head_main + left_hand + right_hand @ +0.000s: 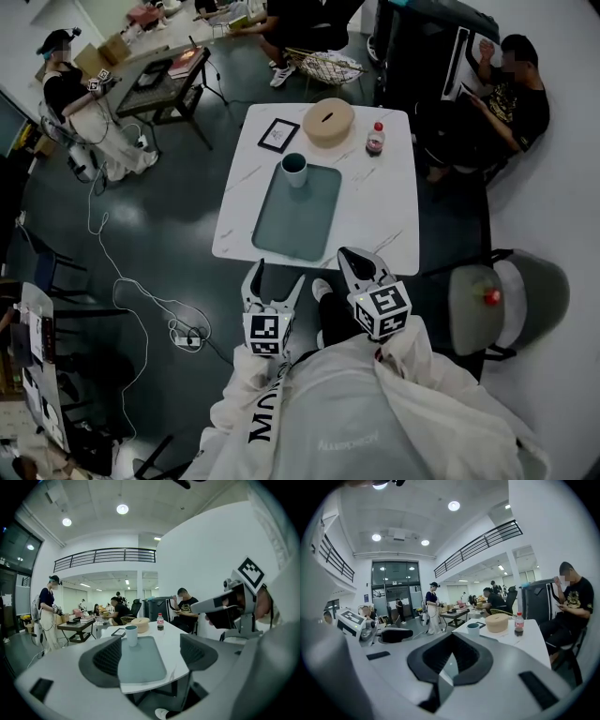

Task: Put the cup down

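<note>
A teal cup [294, 169] stands upright at the far end of a grey-green tray [300, 216] on the white table [384, 206]. No gripper touches it. My left gripper [279, 274] hangs open at the table's near edge, nothing between its fingers; in the left gripper view the cup [131, 634] and tray [140, 660] lie ahead of the left gripper [152, 653], seen between its wide-apart jaws. My right gripper [356, 255] sits over the near table edge, shut and empty. The right gripper view shows the right gripper [450, 660] with its pads together and the cup [473, 630] beyond.
Behind the tray are a framed card [277, 134], a round wooden box [328, 122] and a small bottle [375, 139]. A padded chair [497, 295] stands right of the table. A seated person [511, 98] is at the far right. Cables [141, 300] trail on the floor to the left.
</note>
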The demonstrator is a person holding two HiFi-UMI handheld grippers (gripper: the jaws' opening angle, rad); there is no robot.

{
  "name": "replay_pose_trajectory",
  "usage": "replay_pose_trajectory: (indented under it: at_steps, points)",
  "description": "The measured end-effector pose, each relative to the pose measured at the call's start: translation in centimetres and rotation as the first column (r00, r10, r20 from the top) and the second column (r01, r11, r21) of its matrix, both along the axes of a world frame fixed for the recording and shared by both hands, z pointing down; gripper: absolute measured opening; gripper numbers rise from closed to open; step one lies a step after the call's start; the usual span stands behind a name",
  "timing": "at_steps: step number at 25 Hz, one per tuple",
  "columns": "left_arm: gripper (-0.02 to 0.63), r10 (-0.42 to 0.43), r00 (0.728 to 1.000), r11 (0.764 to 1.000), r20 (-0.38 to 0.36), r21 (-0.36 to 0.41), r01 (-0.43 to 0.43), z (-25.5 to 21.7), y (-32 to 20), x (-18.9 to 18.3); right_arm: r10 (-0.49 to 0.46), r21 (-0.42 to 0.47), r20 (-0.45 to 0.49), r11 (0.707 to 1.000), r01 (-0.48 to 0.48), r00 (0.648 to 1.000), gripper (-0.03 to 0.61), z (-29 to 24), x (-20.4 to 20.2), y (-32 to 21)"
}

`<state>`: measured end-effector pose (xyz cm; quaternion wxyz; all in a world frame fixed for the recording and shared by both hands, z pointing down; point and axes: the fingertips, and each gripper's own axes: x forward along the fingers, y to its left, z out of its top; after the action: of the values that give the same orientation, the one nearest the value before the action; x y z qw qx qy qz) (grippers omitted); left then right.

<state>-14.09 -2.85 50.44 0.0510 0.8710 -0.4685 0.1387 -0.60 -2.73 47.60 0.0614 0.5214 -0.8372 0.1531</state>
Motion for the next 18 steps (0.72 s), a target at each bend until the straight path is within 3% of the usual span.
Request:
replay_pose_trajectory:
  at_steps: [7,11,14,18]
  points:
    - [0.305,0.006,0.999,0.998,-0.035,0.07,-0.004,-3.3,3.2,0.7,-0.007,0.018,0.02,1.0,0.007,1.0,0.006,-1.8,-1.1,3.4]
    - [0.281,0.009,1.0,0.996,-0.017,0.087,-0.008,-4.1,4.6,1.1,-0.017,0.015,0.025,1.0,0.017,1.0,0.006,-2.2,-1.0,4.6]
    - [0.237,0.002,1.0,0.996,-0.006,0.094,-0.001,-4.5,5.3,1.1,-0.011,0.045,0.036,0.999,0.009,0.999,0.006,-3.1,-0.7,4.9]
    - [0.148,-0.039,0.998,0.995,-0.052,0.095,0.043,-5.0,5.2,0.7,0.001,0.054,0.042,0.999,-0.003,0.999,0.006,-3.7,-0.2,4.7]
